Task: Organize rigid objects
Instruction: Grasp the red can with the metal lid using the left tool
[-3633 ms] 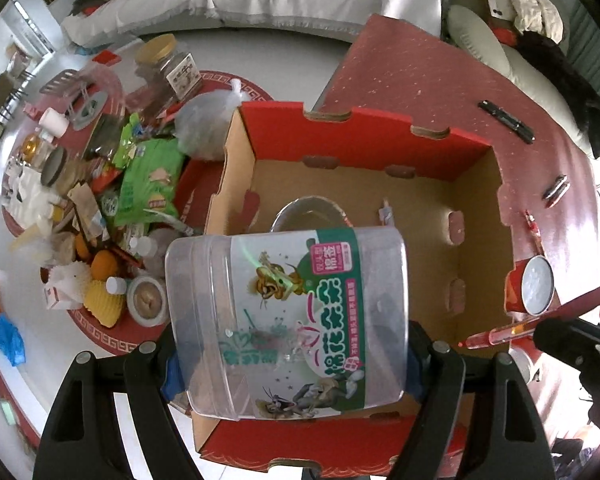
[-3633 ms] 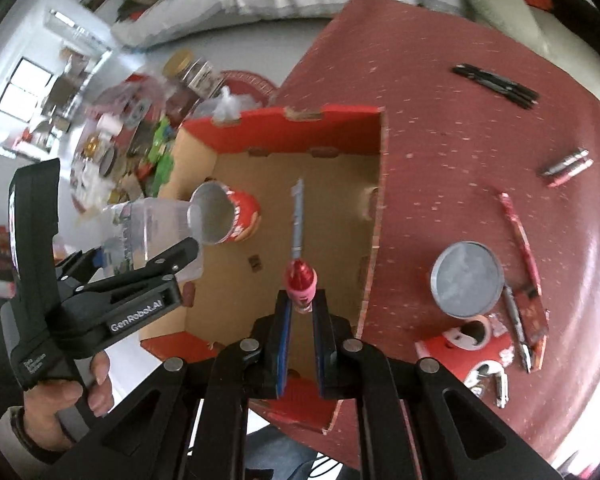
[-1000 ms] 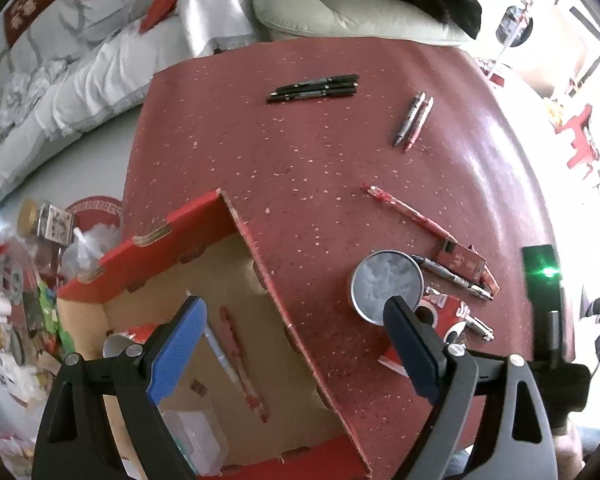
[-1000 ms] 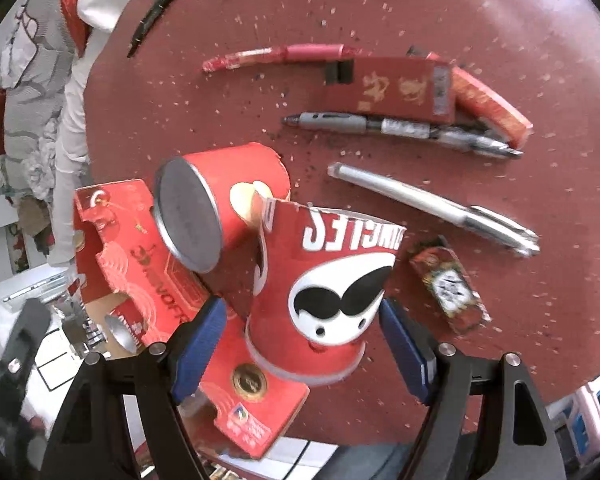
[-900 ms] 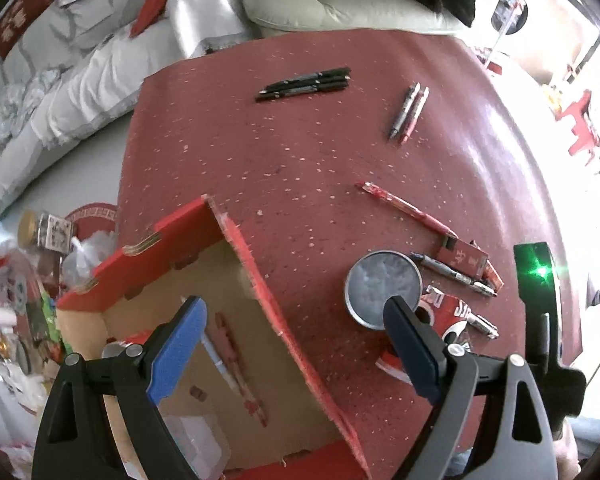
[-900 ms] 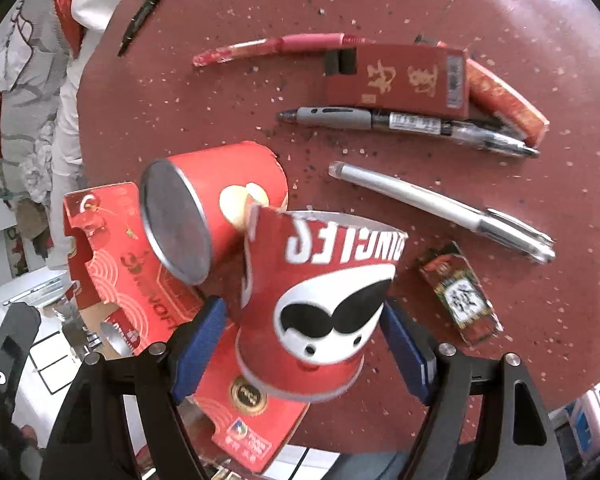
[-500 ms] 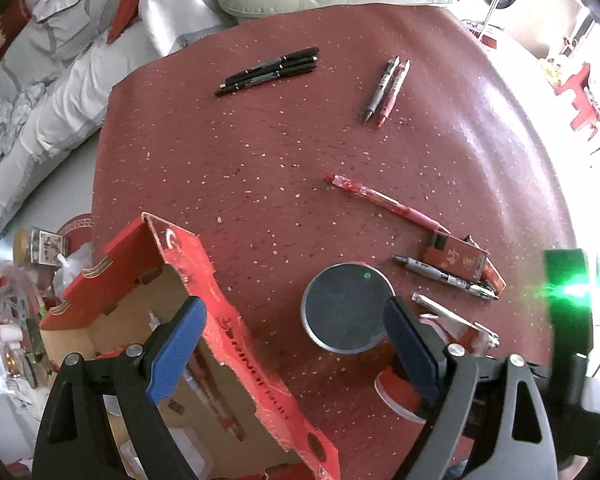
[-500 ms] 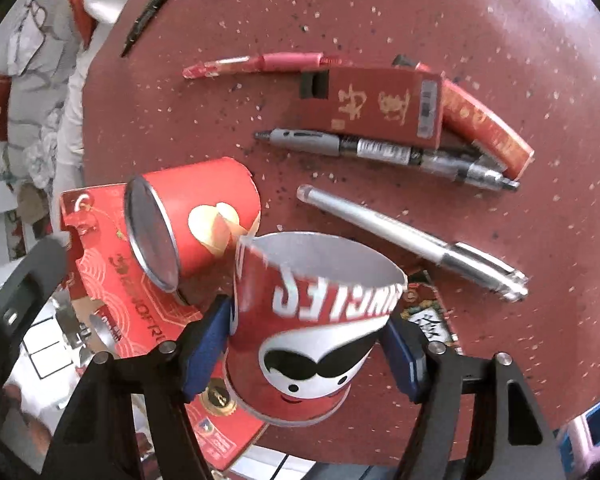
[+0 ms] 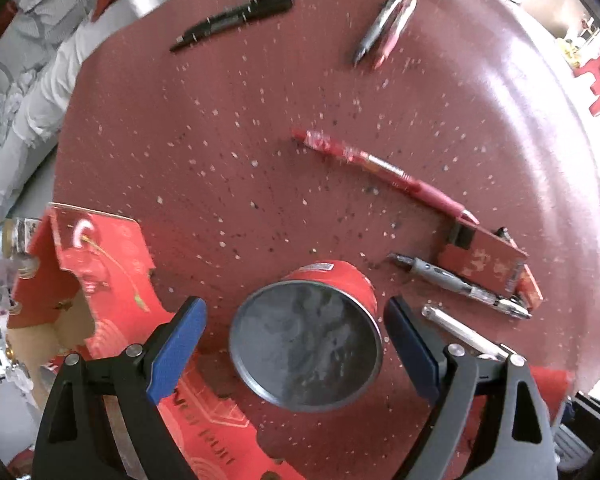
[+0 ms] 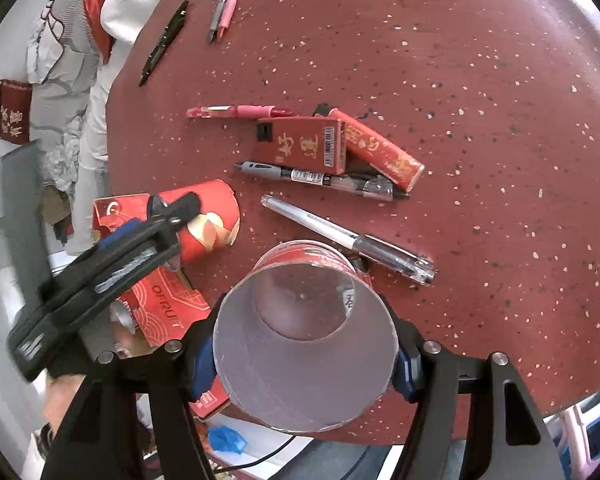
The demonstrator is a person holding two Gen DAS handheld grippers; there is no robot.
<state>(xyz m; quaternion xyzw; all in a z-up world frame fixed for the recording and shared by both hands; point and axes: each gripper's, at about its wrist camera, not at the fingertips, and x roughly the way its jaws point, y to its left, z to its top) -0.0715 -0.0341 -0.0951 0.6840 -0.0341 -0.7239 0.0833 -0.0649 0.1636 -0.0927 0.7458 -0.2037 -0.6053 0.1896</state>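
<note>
Right wrist view: the right gripper (image 10: 304,356) had just closed onto the open Pringles can (image 10: 305,332); the left gripper (image 9: 296,354) gaped wide around a foil-sealed red can (image 9: 306,338) on the counter (image 9: 260,140).

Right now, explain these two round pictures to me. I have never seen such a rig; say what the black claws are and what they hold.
There is no robot. A person holds a hand-held gripper in each hand, and a wide-angle camera on each looks along its fingers. One picture comes from the left one, one from the right.

The left hand-held gripper is open, its blue pads on either side of a red can without touching it.

The right hand-held gripper has just been closing and clamps an open crisp tube.

On the red table lie pens, small red boxes and a red carton.
</note>
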